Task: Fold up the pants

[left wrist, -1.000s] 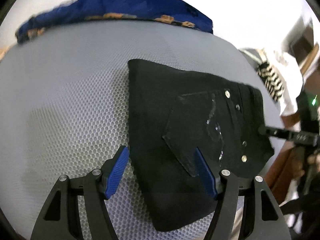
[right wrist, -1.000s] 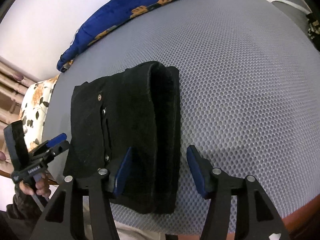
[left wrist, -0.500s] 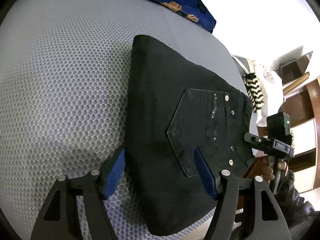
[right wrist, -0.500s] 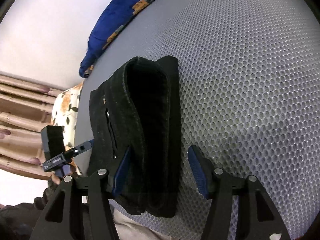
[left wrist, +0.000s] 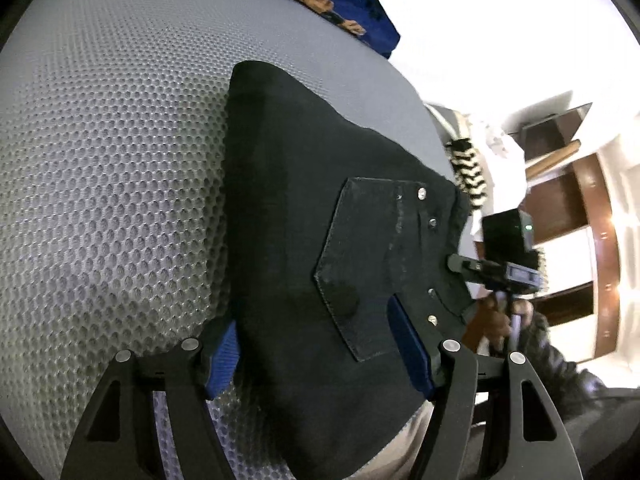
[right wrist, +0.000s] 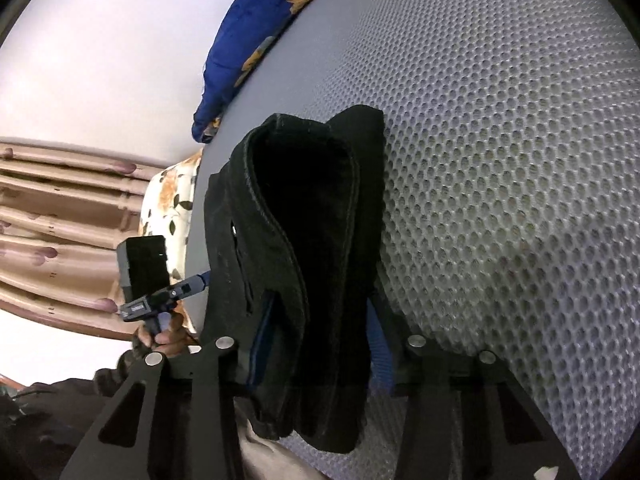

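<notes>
Grey honeycomb mesh covers the mattress (left wrist: 120, 168) that carries everything, and a blue flowered cushion (left wrist: 340, 4) lies along its far edge. Folded black pants (left wrist: 304, 208) rest at the near edge of the mattress, and part of the bundle hangs a little over that edge. In the left wrist view the back pocket (left wrist: 372, 264) with its metal rivets faces up. In the right wrist view the open end of the fold shows the stacked layers (right wrist: 304, 208).

Around one side of the bundle the left gripper (left wrist: 320, 344) has its jaws apart. One blue pad (left wrist: 224, 356) is just beside the cloth edge on the mesh, and the other lies on top of the pocket area. It is not pressing the cloth together.

At the other side the right gripper (right wrist: 320, 340) has its two blue pads on both sides of the thick folded layers and touching them, so it grips the pants. Beyond the mattress a flowered pillow (right wrist: 172, 196) and a pink curtain (right wrist: 60, 208) are visible.
</notes>
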A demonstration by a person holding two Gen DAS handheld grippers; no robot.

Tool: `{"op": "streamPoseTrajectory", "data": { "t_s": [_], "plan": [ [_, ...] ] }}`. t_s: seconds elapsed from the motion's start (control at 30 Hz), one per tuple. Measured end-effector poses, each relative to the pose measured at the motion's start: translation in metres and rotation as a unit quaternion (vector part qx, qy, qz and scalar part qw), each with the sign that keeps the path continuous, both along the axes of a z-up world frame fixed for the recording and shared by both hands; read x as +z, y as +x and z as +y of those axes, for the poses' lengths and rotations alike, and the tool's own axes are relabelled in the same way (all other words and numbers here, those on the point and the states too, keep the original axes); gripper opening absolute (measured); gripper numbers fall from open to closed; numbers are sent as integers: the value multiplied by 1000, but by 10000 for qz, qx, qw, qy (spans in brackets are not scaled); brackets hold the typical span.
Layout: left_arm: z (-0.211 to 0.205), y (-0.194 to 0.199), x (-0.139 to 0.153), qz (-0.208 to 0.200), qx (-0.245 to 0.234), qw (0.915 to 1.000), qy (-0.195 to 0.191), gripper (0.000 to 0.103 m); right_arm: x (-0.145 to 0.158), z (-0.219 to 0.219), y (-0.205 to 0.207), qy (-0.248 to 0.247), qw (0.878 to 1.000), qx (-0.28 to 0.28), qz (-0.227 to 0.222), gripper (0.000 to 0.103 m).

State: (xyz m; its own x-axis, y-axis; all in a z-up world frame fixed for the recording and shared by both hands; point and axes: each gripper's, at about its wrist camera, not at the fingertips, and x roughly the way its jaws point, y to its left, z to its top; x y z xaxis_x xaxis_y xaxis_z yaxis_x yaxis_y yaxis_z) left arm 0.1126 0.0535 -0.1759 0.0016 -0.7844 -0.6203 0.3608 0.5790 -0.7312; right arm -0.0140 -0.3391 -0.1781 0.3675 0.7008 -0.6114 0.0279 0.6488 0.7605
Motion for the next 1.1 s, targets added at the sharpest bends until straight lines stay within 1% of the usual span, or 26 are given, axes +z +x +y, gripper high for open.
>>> {"op": "streamPoseTrajectory", "data": {
  "t_s": [0.07, 0.13, 0.23, 0.3, 0.33, 0.37, 0.4, 0.47, 0.5, 0.53, 0.6, 0.7, 0.77, 0.87, 0.93, 1.0, 1.03, 1.1],
  "plan": [
    [4, 5, -3, 171, -20, 9997, -171, 68, 0, 3, 1, 29, 10000, 18, -12, 40],
    [6, 7, -5, 227, -29, 9994, -264, 68, 0, 6, 2, 44, 10000, 29, -36, 38],
    [0, 7, -5, 195, 4, 9993, -329, 68, -1, 8, 3, 125, 9999, -38, -102, 36],
    [-3, 7, -3, 131, 37, 9994, -312, 67, -1, 13, 4, 72, 9998, -83, -153, 34],
    [-6, 7, -2, 87, 67, 9996, -270, 66, 0, 15, 5, 27, 9998, -97, -185, 34],
    [-13, 6, -1, 44, 98, 9997, -229, 61, 1, 16, 5, -2, 9997, -145, -205, 34],
    [-15, 5, -1, -63, 186, 9998, -78, 49, 2, 17, 5, -50, 9995, -222, -219, 33],
    [-4, -3, -1, -119, 351, 9993, 92, 38, 4, 20, 4, -172, 9990, -316, -270, 31],
    [-2, -4, -2, -96, 393, 9991, 111, 36, 7, 22, 3, -261, 9986, -356, -280, 31],
    [-2, -5, -1, -110, 442, 9988, 187, 35, 8, 23, 1, -332, 9983, -393, -286, 30],
    [-4, -9, 3, -285, 473, 9977, 402, 33, 12, 29, -1, -551, 9969, -476, -291, 30],
    [-16, -18, 13, -638, 448, 9929, 902, 32, 19, 39, -3, -907, 9939, -552, -299, 30],
    [-23, -21, 17, -730, 462, 9899, 1119, 31, 22, 43, -4, -1029, 9924, -598, -302, 29],
    [-35, -29, 27, -1032, 399, 9824, 1505, 27, 26, 49, -2, -1066, 9916, -682, -259, 28],
    [-45, -37, 34, -1320, 310, 9743, 1801, 24, 29, 52, -1, -1100, 9909, -736, -255, 27],
    [-51, -43, 38, -1518, 243, 9681, 1978, 22, 33, 54, 2, -1085, 9907, -792, -219, 26],
    [-52, -45, 40, -1574, 229, 9665, 2015, 21, 34, 55, 3, -1078, 9906, -816, -209, 25],
    [-48, -43, 41, -1557, 245, 9671, 1997, 19, 38, 55, 4, -1106, 9902, -822, -228, 25]
  ]
}}
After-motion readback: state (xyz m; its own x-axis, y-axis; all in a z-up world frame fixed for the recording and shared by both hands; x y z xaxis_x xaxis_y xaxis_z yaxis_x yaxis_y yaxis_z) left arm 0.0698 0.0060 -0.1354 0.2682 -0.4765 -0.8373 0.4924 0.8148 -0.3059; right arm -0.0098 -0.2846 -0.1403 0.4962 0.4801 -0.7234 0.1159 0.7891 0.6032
